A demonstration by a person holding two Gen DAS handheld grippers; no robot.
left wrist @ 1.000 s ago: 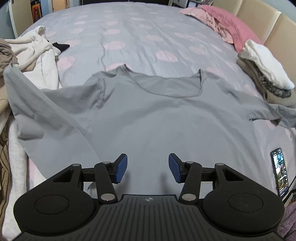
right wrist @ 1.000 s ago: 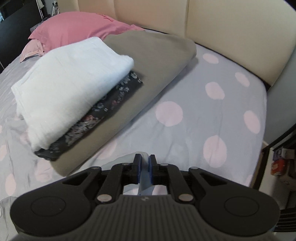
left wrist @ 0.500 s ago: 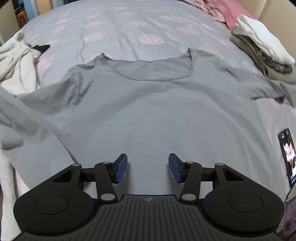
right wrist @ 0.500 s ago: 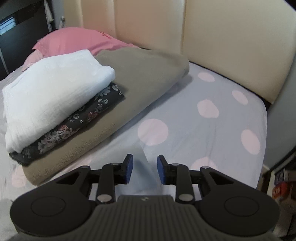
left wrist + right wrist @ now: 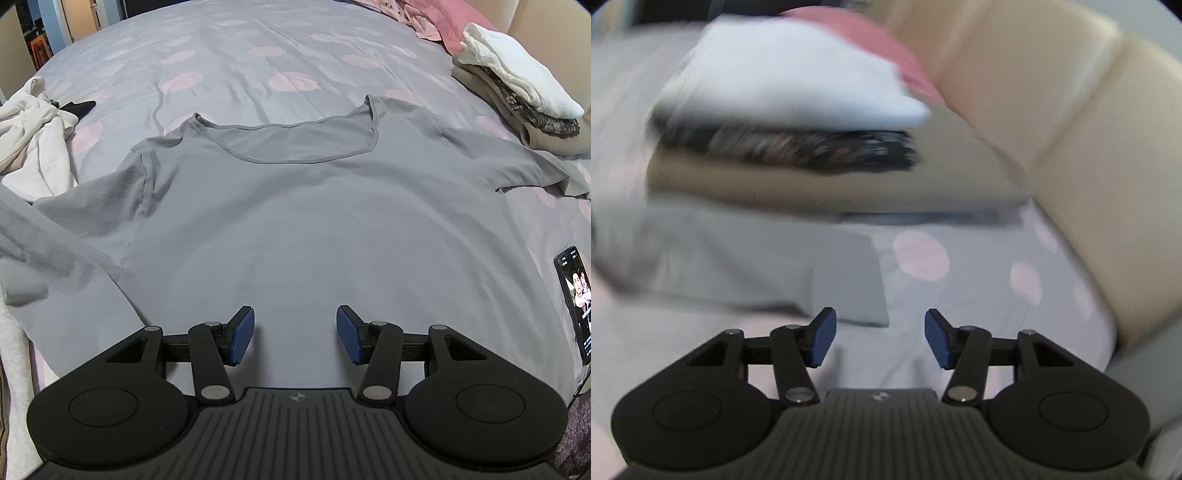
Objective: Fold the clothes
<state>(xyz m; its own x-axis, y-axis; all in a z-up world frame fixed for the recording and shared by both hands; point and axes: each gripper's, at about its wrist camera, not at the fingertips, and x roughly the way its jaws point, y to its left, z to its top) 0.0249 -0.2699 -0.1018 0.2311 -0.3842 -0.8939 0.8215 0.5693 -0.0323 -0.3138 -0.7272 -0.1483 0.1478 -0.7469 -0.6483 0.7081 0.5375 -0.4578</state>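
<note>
Grey jersey shirt spread flat (smooth), left tongs apart, right tongs apart

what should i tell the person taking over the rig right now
Left claw: open, empty, over the lower body of the grey shirt.
Right claw: open, empty, near the end of the shirt's right sleeve; that view is blurred.
Shirt: spread flat on the bed, neckline away from you, both sleeves out to the sides.
Done: three folded items in a stack by the headboard.
Left: no fold started on the grey shirt. Unfolded white clothes lie at the far left.
Watch: a phone lies on the bed just right of the shirt.
</note>
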